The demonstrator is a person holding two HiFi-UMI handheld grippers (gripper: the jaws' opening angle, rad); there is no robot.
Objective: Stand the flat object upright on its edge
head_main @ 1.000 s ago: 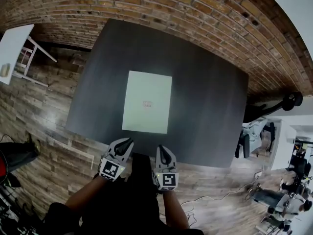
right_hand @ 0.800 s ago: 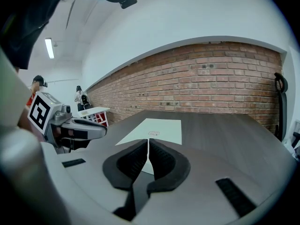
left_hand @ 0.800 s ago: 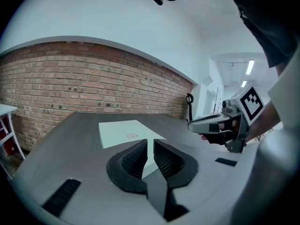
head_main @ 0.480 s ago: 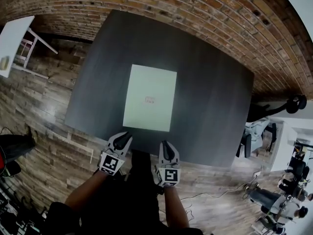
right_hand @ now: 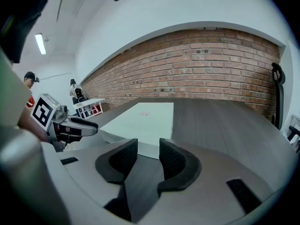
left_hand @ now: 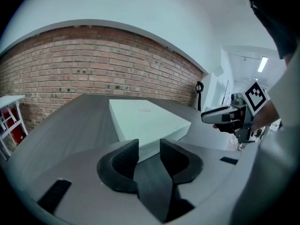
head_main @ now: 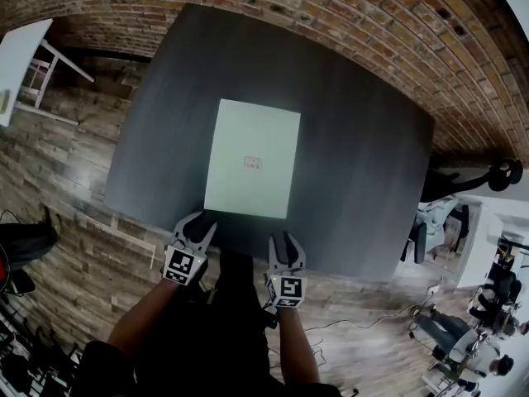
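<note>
A flat pale green box (head_main: 252,160) lies on the dark grey table (head_main: 364,164), its long side running away from me. Both grippers hover at the table's near edge, just short of the box's near end. My left gripper (head_main: 198,227) faces the box's near left corner (left_hand: 154,142). My right gripper (head_main: 283,243) faces the near right part of the box (right_hand: 145,121). The jaws of both have just been opening and stand apart with nothing between them. Each gripper view shows the other gripper off to its side: the right gripper (left_hand: 229,116) and the left gripper (right_hand: 70,125).
A brick wall (head_main: 347,23) runs behind the table. A white side table (head_main: 21,60) stands on the wood floor at far left. Chairs and a dark lamp-like object (head_main: 496,174) stand to the right. People (right_hand: 30,81) stand far off by the wall.
Both grippers have sunk and moved forward to the table's near edge, closer to the box. Their jaws, shut in the earlier frames, now stand apart.
</note>
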